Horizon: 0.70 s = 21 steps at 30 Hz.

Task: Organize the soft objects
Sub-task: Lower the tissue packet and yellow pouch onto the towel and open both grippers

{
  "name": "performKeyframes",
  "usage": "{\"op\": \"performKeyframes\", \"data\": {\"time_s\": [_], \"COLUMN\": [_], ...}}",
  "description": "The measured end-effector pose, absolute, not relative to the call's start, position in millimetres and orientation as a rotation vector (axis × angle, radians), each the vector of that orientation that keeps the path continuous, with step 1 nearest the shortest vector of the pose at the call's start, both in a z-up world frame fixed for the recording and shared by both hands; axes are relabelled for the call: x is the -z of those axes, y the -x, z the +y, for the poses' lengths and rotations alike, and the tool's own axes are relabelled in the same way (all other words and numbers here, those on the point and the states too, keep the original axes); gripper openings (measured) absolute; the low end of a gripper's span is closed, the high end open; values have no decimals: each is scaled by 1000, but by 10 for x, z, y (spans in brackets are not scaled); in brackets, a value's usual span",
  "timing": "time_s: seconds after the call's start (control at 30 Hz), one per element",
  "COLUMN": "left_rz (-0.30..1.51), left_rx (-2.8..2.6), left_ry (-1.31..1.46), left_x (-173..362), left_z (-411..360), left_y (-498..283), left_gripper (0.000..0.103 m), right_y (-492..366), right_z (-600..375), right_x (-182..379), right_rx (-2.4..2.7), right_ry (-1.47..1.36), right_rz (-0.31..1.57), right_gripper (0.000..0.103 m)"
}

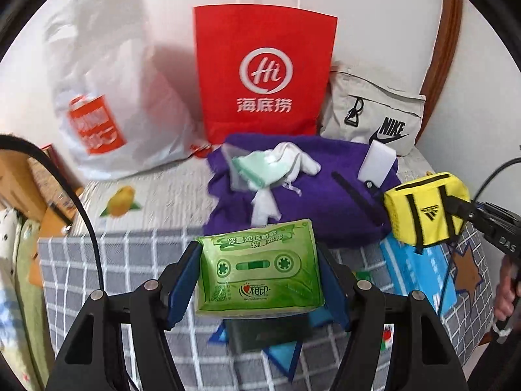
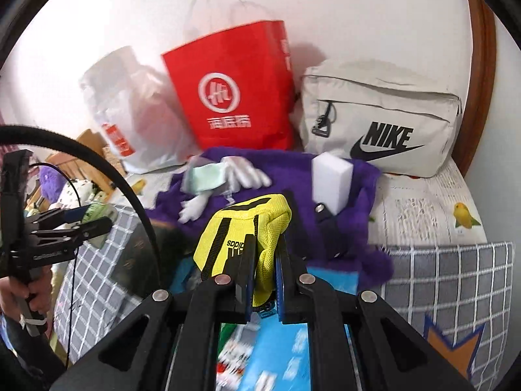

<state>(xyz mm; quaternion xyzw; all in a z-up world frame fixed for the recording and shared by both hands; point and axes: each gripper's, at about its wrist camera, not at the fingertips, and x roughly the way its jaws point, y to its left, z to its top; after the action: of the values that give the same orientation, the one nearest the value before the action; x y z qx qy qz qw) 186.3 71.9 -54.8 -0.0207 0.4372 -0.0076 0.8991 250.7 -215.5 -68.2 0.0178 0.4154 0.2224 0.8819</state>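
Note:
My left gripper point(image 1: 259, 272) is shut on a green tissue pack point(image 1: 259, 270), held by its two sides above the checked cloth. My right gripper point(image 2: 264, 262) is shut on the edge of a small yellow pouch point(image 2: 239, 233) with black straps, lifted off the surface; the same yellow pouch point(image 1: 426, 210) shows at the right in the left wrist view. Beyond both lies a purple towel point(image 1: 325, 195) carrying a white glove point(image 1: 293, 159), a pale green cloth point(image 1: 252, 167) and a white sponge block point(image 2: 332, 179).
A red paper bag point(image 1: 263, 75), a white plastic bag point(image 1: 110, 104) and a beige Nike bag point(image 2: 381, 120) stand against the wall. A blue box point(image 1: 416, 270) and a dark box point(image 1: 267, 332) lie on the grey checked cloth point(image 2: 456, 280). A person's hand point(image 2: 19, 296) grips the left tool's handle.

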Motion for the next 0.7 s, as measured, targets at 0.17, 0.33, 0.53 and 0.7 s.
{"op": "performKeyframes", "data": {"time_s": [0.17,0.33,0.53,0.7], "left_rz": [929,963,1004,1071], "left_rx": [57,89,116,122], "left_ry": [9,-10,-24,-38], "left_x": [601,725,930,1147], "left_z": [590,483,355,263], "left_y": [-2330,-2676,-3050,-3329], "left_gripper": [67,67,67,68], "right_y": [-2956,-3239,-3499,-3588], "right_z": [-2132,-2060,-1986,-1931], "right_x": [895,1092,1323,1450], "right_rx": [-421,-408,-410,-409], "right_ry": [-24,-12,11,107], "right_rz": [930,979,1038,1085], "right_gripper": [11,11,11,18]}}
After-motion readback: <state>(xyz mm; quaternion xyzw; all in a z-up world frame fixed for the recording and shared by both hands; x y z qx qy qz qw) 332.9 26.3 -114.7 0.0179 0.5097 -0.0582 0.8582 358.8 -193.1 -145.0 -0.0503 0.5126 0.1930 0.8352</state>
